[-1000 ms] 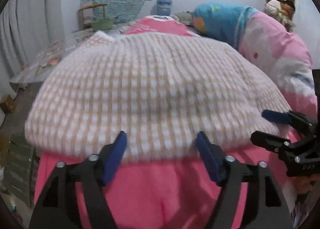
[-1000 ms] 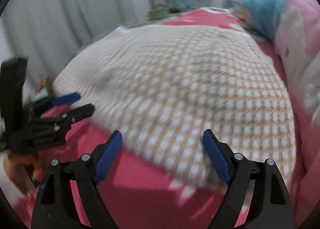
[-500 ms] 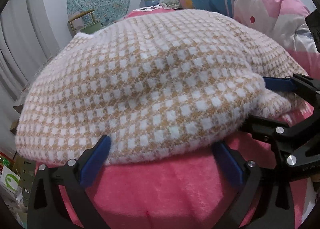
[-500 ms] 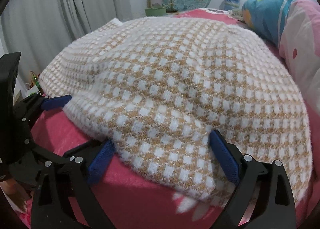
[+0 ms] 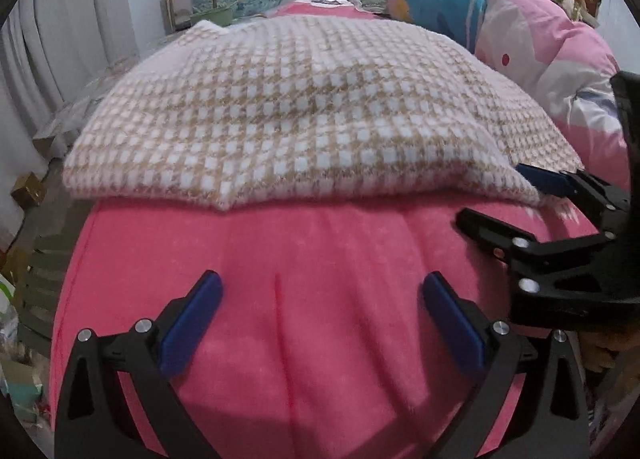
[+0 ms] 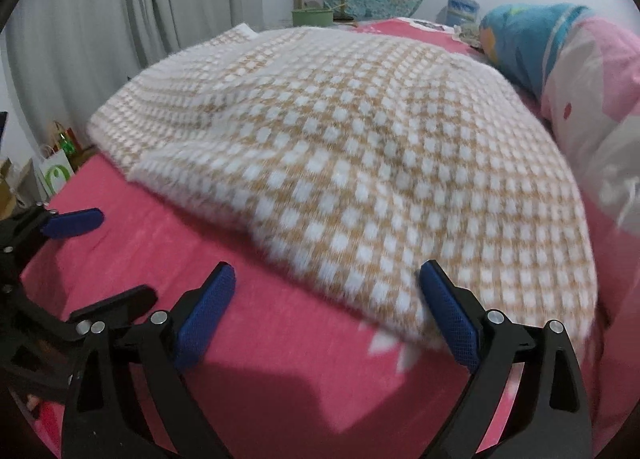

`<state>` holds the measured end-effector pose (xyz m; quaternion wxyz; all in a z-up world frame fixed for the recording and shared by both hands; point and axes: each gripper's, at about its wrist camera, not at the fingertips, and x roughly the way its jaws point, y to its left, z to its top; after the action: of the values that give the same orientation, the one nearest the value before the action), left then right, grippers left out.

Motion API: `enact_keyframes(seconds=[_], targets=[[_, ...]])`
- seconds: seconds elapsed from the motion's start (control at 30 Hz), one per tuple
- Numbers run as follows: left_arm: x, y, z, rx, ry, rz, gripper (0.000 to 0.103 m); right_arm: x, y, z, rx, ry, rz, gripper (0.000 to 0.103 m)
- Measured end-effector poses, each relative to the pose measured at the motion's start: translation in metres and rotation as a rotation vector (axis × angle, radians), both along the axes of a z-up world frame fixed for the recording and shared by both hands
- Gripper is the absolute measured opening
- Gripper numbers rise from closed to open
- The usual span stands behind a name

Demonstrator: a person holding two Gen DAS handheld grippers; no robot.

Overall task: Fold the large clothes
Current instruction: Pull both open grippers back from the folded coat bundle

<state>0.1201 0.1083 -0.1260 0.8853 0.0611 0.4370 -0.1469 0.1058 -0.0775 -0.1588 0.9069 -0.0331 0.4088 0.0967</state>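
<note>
- Two tongs stand spread wide with nothing between them: the left gripper [image 5: 320, 319] hangs over bare pink bedding, and the right gripper [image 6: 326, 311] sits at the near hem of the garment, its right pad just at the fabric edge but not pinching it.
- One large checked sweater [image 5: 304, 119], tan and white, lies flat on the pink bedspread [image 5: 320, 259], apparently doubled over already, since the near edge looks thick and rounded.
- Handling, as I judge it: a fuzzy, thick knit, soft and floppy, fairly light, with enough nap to grip well. It will sag and stretch if lifted by one point, so two holds are wiser.
- Best holds look like the two near corners of the hem, one at the left end [image 5: 80, 179] and one at the right end [image 6: 560, 323], pinching through all layers.
- Room: open bedspread lies in front of the hem for sliding pads under. The rolled quilt [image 6: 580, 79] crowds the right side, nearly touching the sweater. The bed's left edge drops away just beyond the garment, so little margin there.
</note>
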Motion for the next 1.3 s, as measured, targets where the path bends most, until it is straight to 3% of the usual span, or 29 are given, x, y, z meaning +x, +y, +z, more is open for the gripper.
enact_keyframes(seconds=[0.2, 0.47, 1.3], targets=[[0.011, 0.010, 0.002, -0.070, 0.012, -0.015, 0.099, -0.016, -0.010, -0.005, 0.016, 0.012, -0.004, 0.091], [0.005, 0.004, 0.002, -0.015, -0.006, -0.019, 0.099, -0.015, -0.005, -0.004, -0.011, -0.012, -0.004, 0.093], [0.005, 0.005, 0.001, -0.018, -0.020, -0.019, 0.099, -0.016, -0.007, -0.008, 0.003, -0.026, 0.001, 0.094]])
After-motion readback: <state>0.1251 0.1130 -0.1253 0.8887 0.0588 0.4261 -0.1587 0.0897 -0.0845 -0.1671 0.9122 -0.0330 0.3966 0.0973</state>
